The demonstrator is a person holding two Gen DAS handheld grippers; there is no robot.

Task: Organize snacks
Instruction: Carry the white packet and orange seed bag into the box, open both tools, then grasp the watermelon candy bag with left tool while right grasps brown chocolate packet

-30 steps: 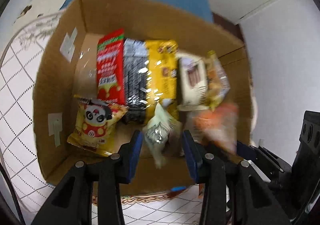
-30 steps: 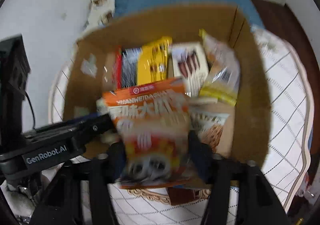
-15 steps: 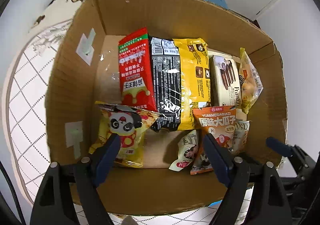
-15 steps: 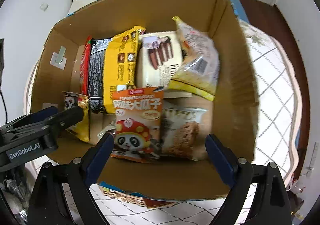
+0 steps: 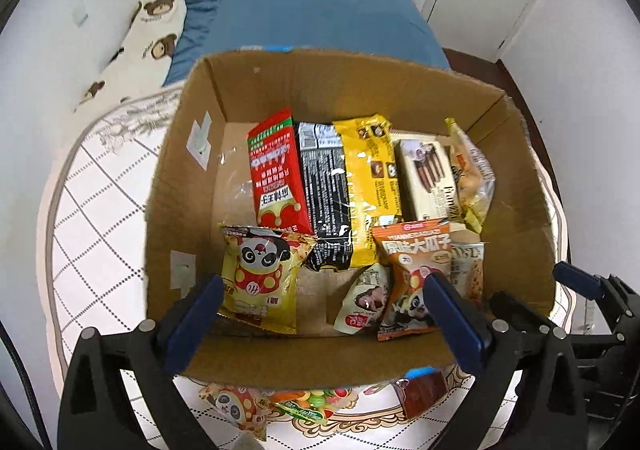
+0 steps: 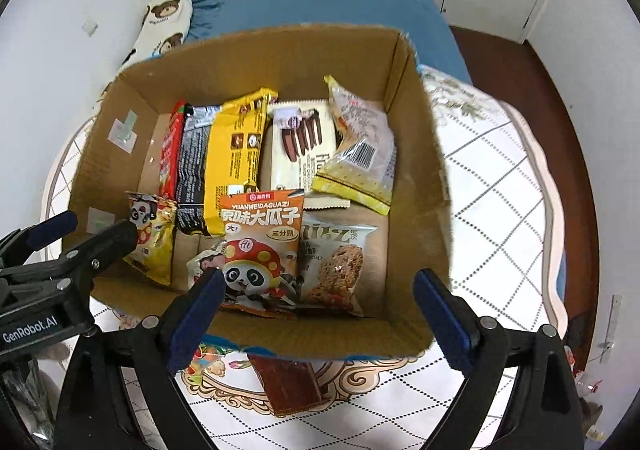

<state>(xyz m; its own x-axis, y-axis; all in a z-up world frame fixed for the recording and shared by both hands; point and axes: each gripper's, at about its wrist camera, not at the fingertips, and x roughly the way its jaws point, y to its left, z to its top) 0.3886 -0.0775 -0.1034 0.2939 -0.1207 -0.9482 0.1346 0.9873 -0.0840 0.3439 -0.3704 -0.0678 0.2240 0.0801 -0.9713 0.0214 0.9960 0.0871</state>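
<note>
Left wrist view: the left gripper [image 5: 320,314] hangs over the near edge of the box [image 5: 280,362], its jaws spreading wider with nothing between them. In the box's far row, left to right, stand a red pack [image 5: 278,174], a black pack [image 5: 326,186], a yellow pack [image 5: 370,178], a cream biscuit box [image 5: 428,178] and a clear bag [image 5: 470,174] against the right wall. In the near row, a panda bag [image 5: 260,274] lies toward the near left corner, then a small white packet [image 5: 362,298], an orange seed bag [image 5: 412,270] partly over it, and a cookie packet [image 6: 340,262] just right of that.

Right wrist view: the right gripper [image 6: 316,298] also hovers above the near edge, jaws opening and empty. On the tablecloth [image 6: 500,210], just outside the box's near wall, lie a brown bar [image 6: 288,382] and a few more snacks [image 5: 280,406].
</note>
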